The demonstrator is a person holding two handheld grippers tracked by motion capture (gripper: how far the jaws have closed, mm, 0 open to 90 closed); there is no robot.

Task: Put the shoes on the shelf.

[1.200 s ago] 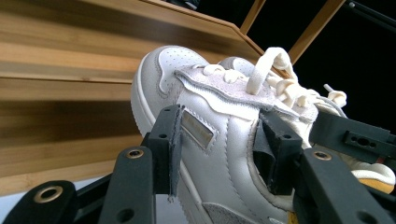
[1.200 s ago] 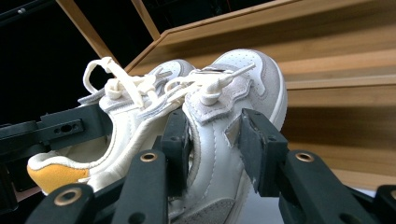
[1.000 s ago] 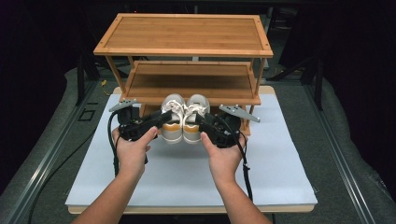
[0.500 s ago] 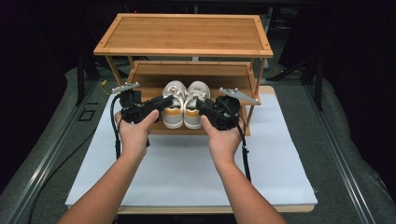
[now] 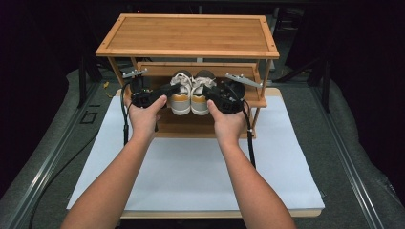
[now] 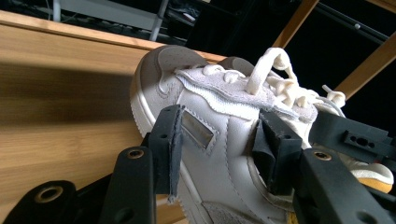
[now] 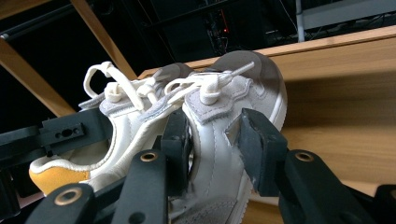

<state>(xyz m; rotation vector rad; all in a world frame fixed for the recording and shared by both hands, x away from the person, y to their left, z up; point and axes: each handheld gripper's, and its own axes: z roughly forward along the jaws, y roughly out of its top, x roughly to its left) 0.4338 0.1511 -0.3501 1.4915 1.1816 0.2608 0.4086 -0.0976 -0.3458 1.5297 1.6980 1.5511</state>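
A pair of white sneakers with grey toes and orange-yellow heels is carried side by side, toes pointing away, at the front of the wooden rack's middle shelf (image 5: 246,102). My left gripper (image 5: 171,89) is shut on the left sneaker (image 5: 180,98), its pads (image 6: 171,142) pressing the shoe's sides (image 6: 210,109). My right gripper (image 5: 208,91) is shut on the right sneaker (image 5: 201,98) in the same way, pads (image 7: 256,142) on either side of its laced upper (image 7: 224,100). I cannot tell whether the soles touch the shelf.
The rack has a wide top shelf (image 5: 188,36) overhanging the shoes and a bottom shelf (image 5: 191,128) below them. Its slanted side posts (image 7: 28,74) stand close on both sides. The rack sits on a white mat (image 5: 191,171) over a wooden table.
Both hands have carried the sneakers away from the person and slightly up, from in front of the bottom shelf to the middle shelf. Both grips look unchanged.
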